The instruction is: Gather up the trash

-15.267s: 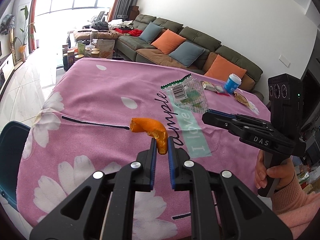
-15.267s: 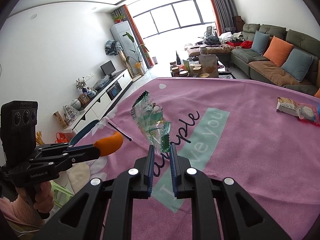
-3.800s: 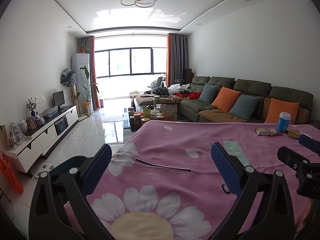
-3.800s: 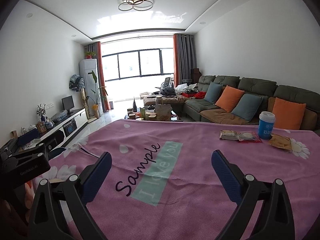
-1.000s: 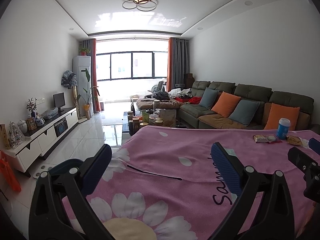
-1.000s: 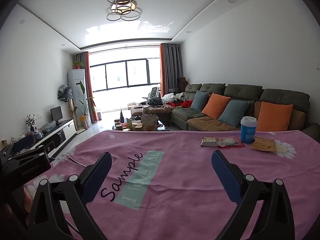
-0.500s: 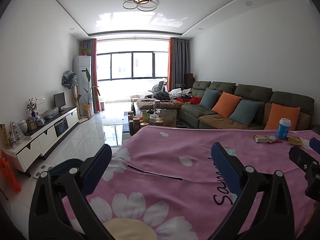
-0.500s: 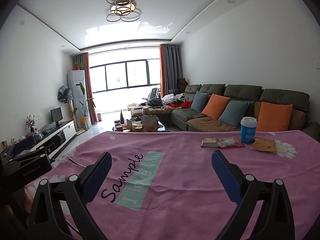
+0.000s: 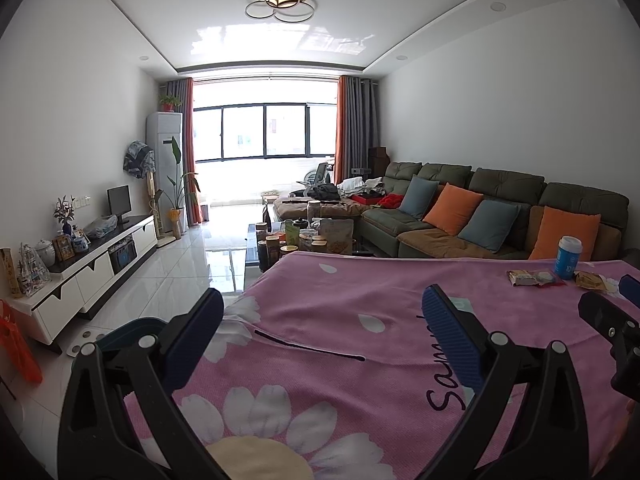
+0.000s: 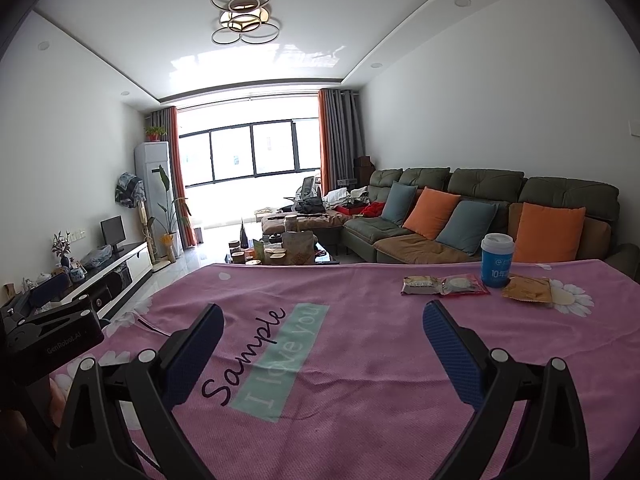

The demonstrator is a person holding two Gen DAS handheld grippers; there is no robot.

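Observation:
Both grippers hover over the near part of a table under a pink flowered cloth (image 10: 360, 360). My left gripper (image 9: 324, 320) is open with nothing between its blue pads. My right gripper (image 10: 324, 330) is likewise open and empty. Far right on the cloth lie a snack wrapper (image 10: 442, 285), a blue paper cup (image 10: 496, 261) and a yellowish wrapper (image 10: 526, 289); the same wrapper (image 9: 534, 278) and cup (image 9: 568, 257) appear in the left wrist view. A dark blue bin (image 9: 128, 330) stands on the floor beside the table's left edge.
A thin black straw-like stick (image 9: 308, 345) lies on the cloth near the left edge. Beyond the table are a cluttered coffee table (image 9: 304, 236), a green sofa with cushions (image 10: 460, 208) on the right and a white TV cabinet (image 9: 88, 268) on the left.
Both grippers once held an orange peel and a green wrapper; now both are open and empty. Over the last second the views barely shift.

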